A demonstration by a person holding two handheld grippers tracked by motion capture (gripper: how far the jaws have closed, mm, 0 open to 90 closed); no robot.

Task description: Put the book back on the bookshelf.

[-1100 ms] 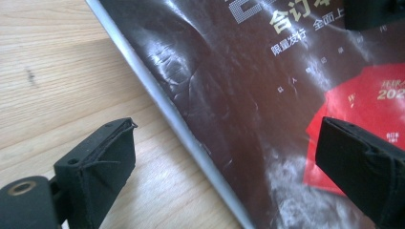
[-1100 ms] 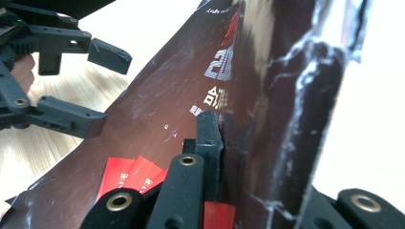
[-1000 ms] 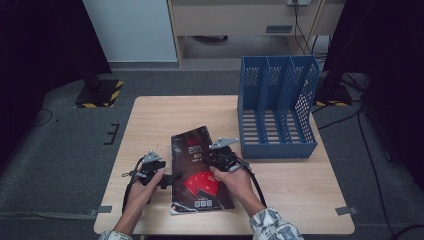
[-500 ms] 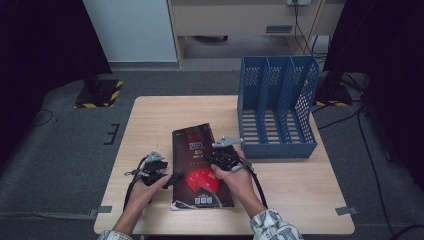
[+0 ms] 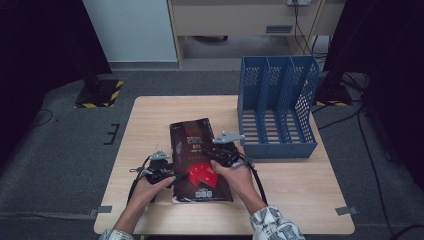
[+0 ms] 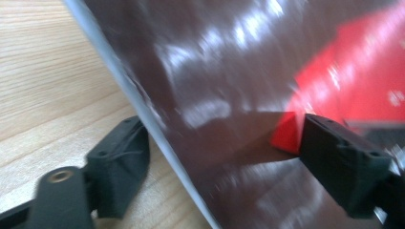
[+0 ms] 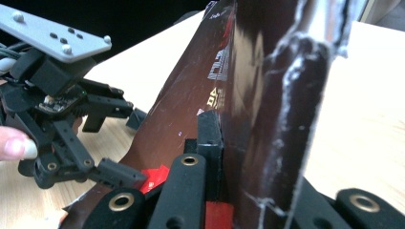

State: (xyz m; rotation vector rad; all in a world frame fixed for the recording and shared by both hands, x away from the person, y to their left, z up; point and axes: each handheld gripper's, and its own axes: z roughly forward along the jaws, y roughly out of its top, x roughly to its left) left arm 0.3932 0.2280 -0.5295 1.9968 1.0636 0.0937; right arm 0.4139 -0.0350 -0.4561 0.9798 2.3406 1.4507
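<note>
Nearest the person, two forearms come in from the bottom of the high view, each hand carrying a hand-held gripper. The left hand-held gripper (image 5: 176, 179) sits at the near left edge of the magazine (image 5: 197, 150), a dark glossy one with a red shape on its cover. In the left gripper view its jaws stand apart, one under the edge against the counter (image 6: 43, 71) and the other over the cover, so the magazine (image 6: 229, 95) lies between them without being pinched yet. That placement reads as a way to get a jaw beneath a flat, thin thing that offers no other purchase.

The right hand-held gripper (image 5: 216, 156) works from the magazine's right side. In the right gripper view its jaws are closed on the magazine (image 7: 267, 109), whose right edge is lifted and curls up in front of the camera, with the left hand-held gripper (image 7: 119, 175) visible across the cover. Raising one side likely tilts the sheet so the other hand can take hold.

The magazine still rests mostly on the counter (image 5: 300, 185), near the middle, slightly toward the person.

Farther back and to the right stands a blue file rack (image 5: 277, 107) with open slots, just beside the magazine's far right corner. It is probably the destination, which would explain a two-handed grip to stand the floppy magazine upright.
</note>
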